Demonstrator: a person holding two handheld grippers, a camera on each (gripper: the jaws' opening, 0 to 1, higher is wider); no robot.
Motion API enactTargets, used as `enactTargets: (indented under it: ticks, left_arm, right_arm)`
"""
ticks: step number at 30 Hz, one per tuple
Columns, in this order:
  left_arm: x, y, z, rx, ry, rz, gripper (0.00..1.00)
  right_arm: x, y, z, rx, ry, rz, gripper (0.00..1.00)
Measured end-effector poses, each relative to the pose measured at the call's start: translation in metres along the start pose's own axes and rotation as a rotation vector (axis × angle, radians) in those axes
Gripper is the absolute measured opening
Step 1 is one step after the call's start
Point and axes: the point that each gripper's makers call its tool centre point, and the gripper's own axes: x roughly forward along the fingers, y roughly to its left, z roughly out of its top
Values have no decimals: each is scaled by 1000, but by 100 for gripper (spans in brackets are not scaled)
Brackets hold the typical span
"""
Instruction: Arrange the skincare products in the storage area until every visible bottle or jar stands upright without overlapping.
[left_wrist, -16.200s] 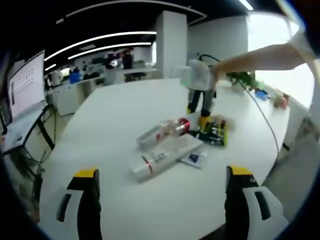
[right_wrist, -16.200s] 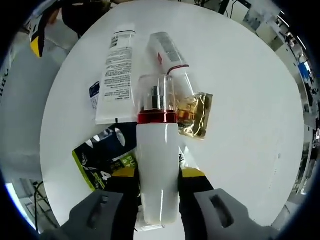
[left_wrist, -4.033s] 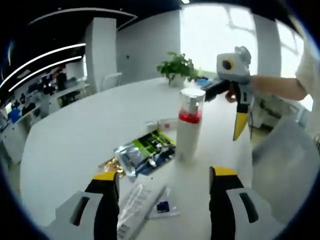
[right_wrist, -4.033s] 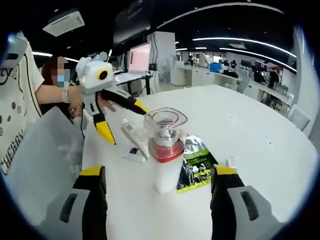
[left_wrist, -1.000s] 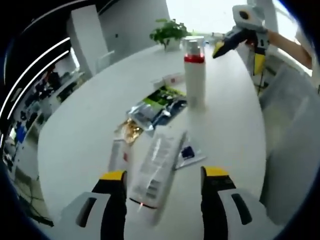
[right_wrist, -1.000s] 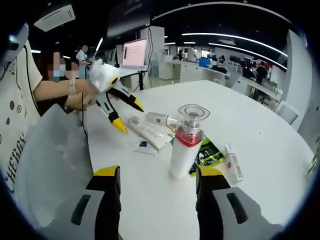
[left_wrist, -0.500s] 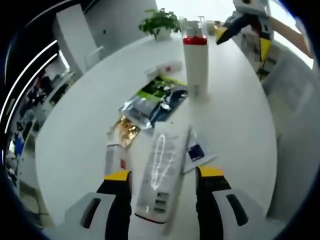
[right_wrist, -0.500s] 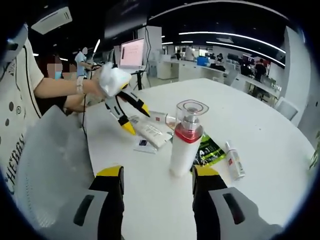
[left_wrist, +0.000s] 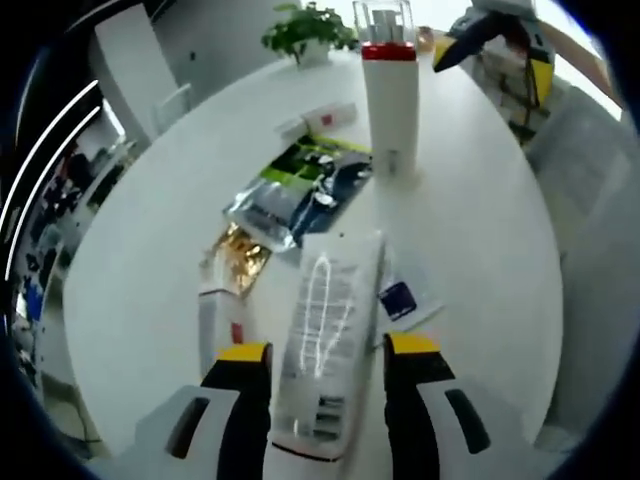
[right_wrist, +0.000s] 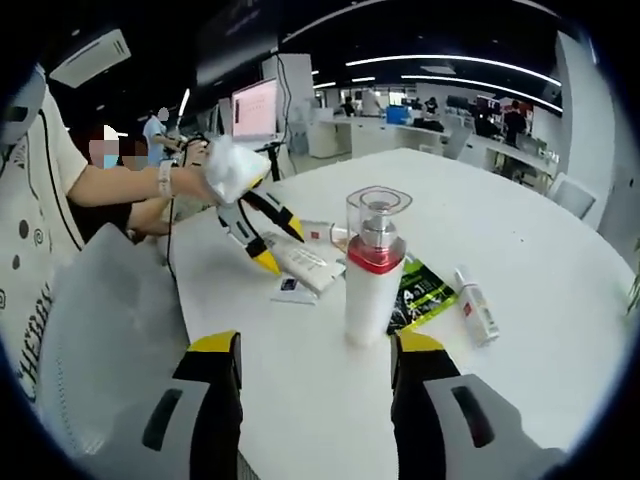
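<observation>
The left gripper (left_wrist: 328, 352) has dropped closer over the lying white tube (left_wrist: 328, 335), which now sits between its spread fingers; whether they touch it cannot be told. A smaller tube (left_wrist: 214, 325) lies just left of them, a blue-marked sachet (left_wrist: 407, 298) just right, foil packets (left_wrist: 300, 195) beyond. The pump bottle (left_wrist: 390, 95) stands upright farther ahead on the counter (left_wrist: 140, 250). The right gripper (right_wrist: 318, 350) hangs back, fingers apart and empty, the bottle (right_wrist: 372, 270) ahead between them as before.
</observation>
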Motion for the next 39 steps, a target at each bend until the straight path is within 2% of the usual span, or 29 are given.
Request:
enactTargets:
  ticks: [2, 6, 7, 17, 21, 25, 28, 33, 39]
  left_arm:
    - [2, 2, 0, -1, 5, -12, 40]
    - [6, -4, -1, -20, 22, -74, 36]
    - [6, -1, 0, -20, 22, -67, 36]
    - [10, -1, 0, -32, 59, -151, 32]
    - [9, -6, 0, -5, 86, -166, 31]
    - [10, -11, 3, 38, 82, -186, 31]
    - [10, -13, 4, 43, 73, -182, 31]
    - [8, -15, 4, 22, 49, -138, 29]
    - [8, -11, 5, 2, 8, -90, 27]
  right_arm:
    - [0, 0, 1, -4, -5, 4, 58]
    - [0, 1, 3, 2, -12, 14, 58]
    - [0, 2, 2, 0, -10, 14, 58]
    - [1, 4, -1, 6, -2, 28, 55]
    - [2, 3, -2, 2, 7, 27, 56]
    - [4, 3, -3, 9, 10, 31, 57]
    - [6, 5, -3, 20, 8, 33, 59]
    - [7, 6, -5, 42, 13, 31, 61]
    - [6, 13, -2, 33, 0, 45, 58]
